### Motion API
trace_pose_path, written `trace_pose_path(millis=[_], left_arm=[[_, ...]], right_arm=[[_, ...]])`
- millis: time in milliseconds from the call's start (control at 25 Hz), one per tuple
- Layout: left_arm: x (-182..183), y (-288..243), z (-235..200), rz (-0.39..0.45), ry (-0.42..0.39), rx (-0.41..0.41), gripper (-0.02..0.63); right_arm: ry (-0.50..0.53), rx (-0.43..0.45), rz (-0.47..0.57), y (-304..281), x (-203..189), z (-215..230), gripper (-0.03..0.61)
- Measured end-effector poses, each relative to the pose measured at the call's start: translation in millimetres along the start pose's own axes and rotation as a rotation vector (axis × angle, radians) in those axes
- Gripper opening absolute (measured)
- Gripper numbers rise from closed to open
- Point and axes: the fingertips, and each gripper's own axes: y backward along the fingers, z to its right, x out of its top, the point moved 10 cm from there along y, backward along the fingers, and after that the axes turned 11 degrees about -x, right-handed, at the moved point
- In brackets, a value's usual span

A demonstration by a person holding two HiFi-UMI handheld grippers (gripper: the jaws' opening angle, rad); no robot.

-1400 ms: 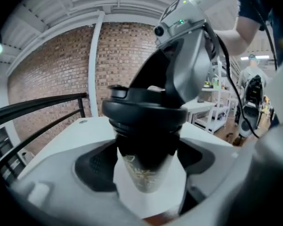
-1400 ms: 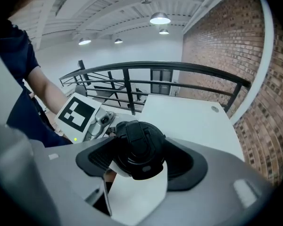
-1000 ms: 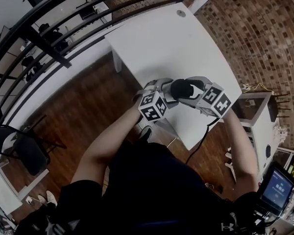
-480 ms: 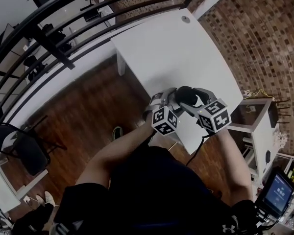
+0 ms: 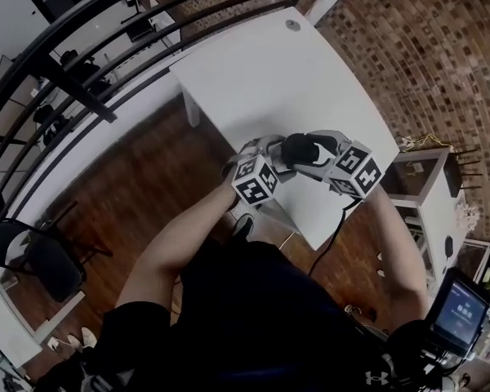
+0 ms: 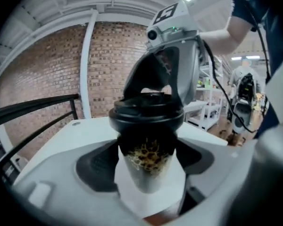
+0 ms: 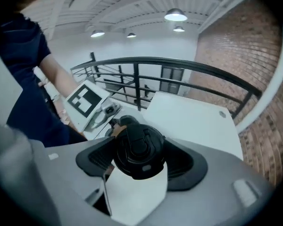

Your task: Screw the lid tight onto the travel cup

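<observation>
Above the front edge of the white table [image 5: 302, 80], both grippers hold one travel cup. In the left gripper view the cup [image 6: 149, 166] has a pale body with a brown pattern and a black sleeve. My left gripper [image 6: 148, 157] is shut on it, a pad pressing each side. The black lid [image 7: 139, 149] sits on top of the cup. My right gripper [image 7: 140, 154] comes from above and is shut on the lid's rim. In the head view the lid [image 5: 299, 147] shows between the left gripper [image 5: 271, 155] and the right gripper [image 5: 317, 155].
A black railing [image 5: 82, 64] runs along the table's far left side over a wooden floor. A white shelf unit [image 5: 429, 194] stands to the right by a brick-patterned surface. A black chair [image 5: 33, 256] is at the lower left, and a lit screen [image 5: 461, 313] at the lower right.
The head view sways, but both grippers and the cup stay at the same place by the table's front edge. Neither grip has visibly changed.
</observation>
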Motion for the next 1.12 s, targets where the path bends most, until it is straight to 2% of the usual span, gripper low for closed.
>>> trace_pose_path(millis=[80, 160, 200, 280, 440, 520, 600, 680, 840, 920, 1000, 1120], left_arm=[[1, -4, 13, 0.023, 0.056, 0.109, 0.382], [0, -6, 25, 0.047, 0.11, 0.18, 0.383], [-2, -4, 28, 0.064, 0.133, 0.174, 0.383], [-8, 5, 23, 0.078, 0.127, 0.088, 0.383], [-7, 18, -5, -0.009, -0.032, -0.098, 0.394], [-1, 13, -10, -0.054, -0.093, -0.15, 0.4], [2, 7, -9, -0.064, -0.108, -0.151, 0.386], [1, 3, -3, -0.036, -0.079, -0.091, 0.383], [2, -2, 22, 0.005, 0.032, 0.132, 0.379], [1, 0, 33, 0.024, 0.089, 0.195, 0.38], [-4, 7, 32, 0.043, 0.1, 0.147, 0.379], [-10, 12, 13, 0.0, -0.003, -0.014, 0.383]], right_arm=[[-0.173, -0.103, -0.005, 4, -5, -8, 0.332], [-0.236, -0.159, -0.015, 6, -7, -17, 0.333], [-0.213, -0.162, -0.02, 6, -7, -20, 0.333], [-0.097, -0.122, -0.014, 6, -2, -23, 0.333], [0.147, 0.033, 0.029, 3, 5, -13, 0.333], [0.2, 0.084, 0.028, 1, 9, -8, 0.333], [0.189, 0.092, 0.017, 0, 9, -5, 0.333], [0.094, 0.05, 0.001, 0, 1, -2, 0.331], [-0.162, -0.115, -0.024, 8, -5, -17, 0.333], [-0.174, -0.163, -0.021, 10, -1, -27, 0.333], [-0.095, -0.139, -0.007, 9, 0, -30, 0.332], [0.083, -0.015, 0.016, 6, -4, -15, 0.333]])
